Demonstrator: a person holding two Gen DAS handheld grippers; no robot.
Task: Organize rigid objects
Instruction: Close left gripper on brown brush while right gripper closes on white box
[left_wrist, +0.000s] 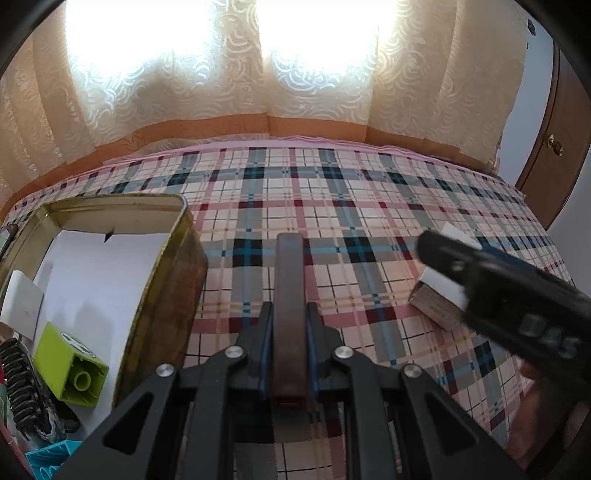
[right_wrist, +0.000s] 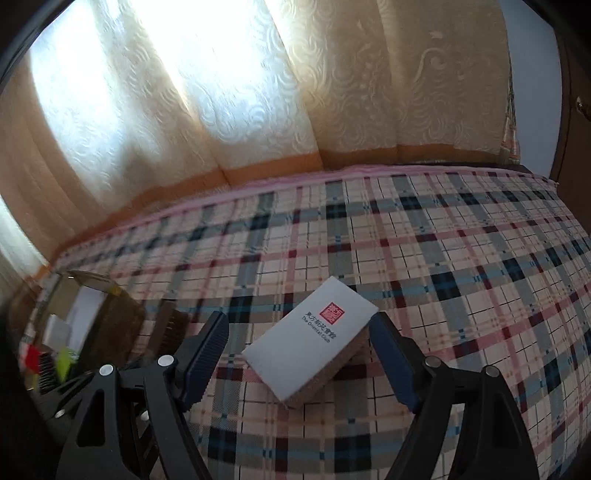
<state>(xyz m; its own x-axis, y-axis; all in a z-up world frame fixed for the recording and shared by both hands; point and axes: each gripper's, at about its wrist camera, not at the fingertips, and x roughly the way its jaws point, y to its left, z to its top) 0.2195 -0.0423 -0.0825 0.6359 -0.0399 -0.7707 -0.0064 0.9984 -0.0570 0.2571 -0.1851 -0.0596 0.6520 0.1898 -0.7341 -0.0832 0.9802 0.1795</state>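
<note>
The white-topped box (right_wrist: 310, 339) lies between the right gripper (right_wrist: 301, 354)'s spread jaws, untouched.

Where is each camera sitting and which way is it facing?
Left wrist: sits on the left gripper, looking forward and down over the plaid cloth toward the curtains; its fingers clamp a dark brown flat bar; the right gripper crosses at right.
Right wrist: sits on the right gripper, same direction; its open fingers flank a white-topped rectangular box.
Shared: cloth, curtains, the box, the open gold metal tin.
</note>
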